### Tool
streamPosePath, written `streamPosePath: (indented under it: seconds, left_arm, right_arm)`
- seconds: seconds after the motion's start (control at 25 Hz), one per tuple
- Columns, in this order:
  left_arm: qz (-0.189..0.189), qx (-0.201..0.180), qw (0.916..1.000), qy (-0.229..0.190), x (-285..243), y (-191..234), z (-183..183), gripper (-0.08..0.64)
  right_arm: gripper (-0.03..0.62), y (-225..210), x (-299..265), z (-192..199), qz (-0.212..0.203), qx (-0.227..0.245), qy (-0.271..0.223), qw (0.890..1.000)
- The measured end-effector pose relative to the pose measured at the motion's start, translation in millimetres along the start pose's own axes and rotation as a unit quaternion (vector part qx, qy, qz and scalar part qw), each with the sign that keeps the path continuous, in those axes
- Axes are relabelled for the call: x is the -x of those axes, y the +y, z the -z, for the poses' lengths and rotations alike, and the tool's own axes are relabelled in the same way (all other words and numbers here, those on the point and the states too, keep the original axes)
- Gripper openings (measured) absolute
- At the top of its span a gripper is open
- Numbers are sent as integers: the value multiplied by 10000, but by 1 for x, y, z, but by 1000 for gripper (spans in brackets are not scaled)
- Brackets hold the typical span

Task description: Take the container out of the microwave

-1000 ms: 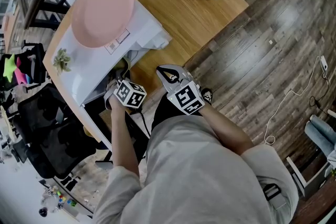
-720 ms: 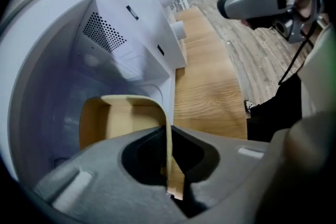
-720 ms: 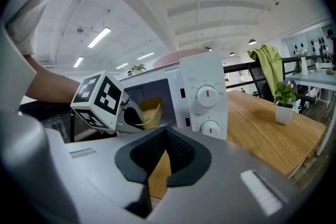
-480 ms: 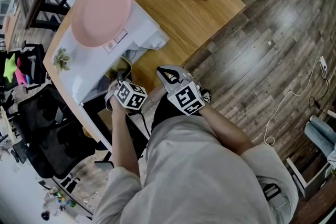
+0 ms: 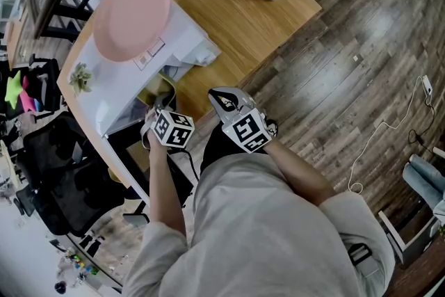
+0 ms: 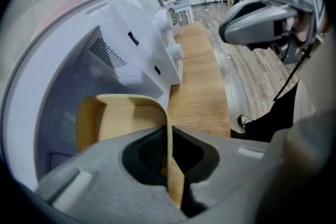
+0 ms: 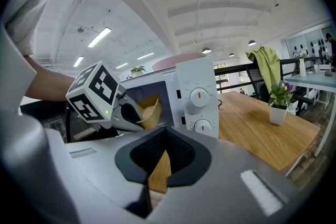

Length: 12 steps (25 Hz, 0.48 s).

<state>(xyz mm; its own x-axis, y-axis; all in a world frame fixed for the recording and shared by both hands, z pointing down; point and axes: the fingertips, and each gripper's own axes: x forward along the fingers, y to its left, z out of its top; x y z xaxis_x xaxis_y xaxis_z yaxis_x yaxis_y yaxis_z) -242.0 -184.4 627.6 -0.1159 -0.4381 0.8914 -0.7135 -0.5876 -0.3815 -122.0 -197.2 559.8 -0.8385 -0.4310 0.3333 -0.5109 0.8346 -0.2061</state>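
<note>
1. Left gripper (image 6: 168,131): jaws pressed onto the thin side wall of the container (image 6: 126,118), one pad on each face, the wall edge-on between them.
2. Container: tan, open-topped, rounded corners. Its bowl lies left of and just beyond the left jaws, in the mouth of the microwave (image 6: 131,44) cavity. From the head view it shows as a yellowish patch (image 5: 161,88) ahead of the jaw tips, at the oven's open front.
3. Right gripper (image 7: 167,131): jaws together at the tips, nothing between them; only the wooden table (image 7: 252,123) shows through the gap below. It is well apart from the container, which sits ahead and to the left of its jaws.
4. Microwave: white, on the table. Its two knobs (image 7: 198,97) stand straight beyond the right jaws. The open cavity lies to their left.
5. Pink plate (image 5: 132,14): on the microwave's top, beyond both grippers.
6. Potted plant (image 7: 278,102): purple flowers, white pot, far right of the right jaws, near the table's far edge.
</note>
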Motion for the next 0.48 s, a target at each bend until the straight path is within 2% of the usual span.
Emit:
streamPosePath:
  seconds: [0.48]
  left_arm:
    - [34, 427, 9984, -357, 13, -15, -17, 8]
  right_arm:
    - [11, -7, 17, 3, 75, 22, 8, 10000]
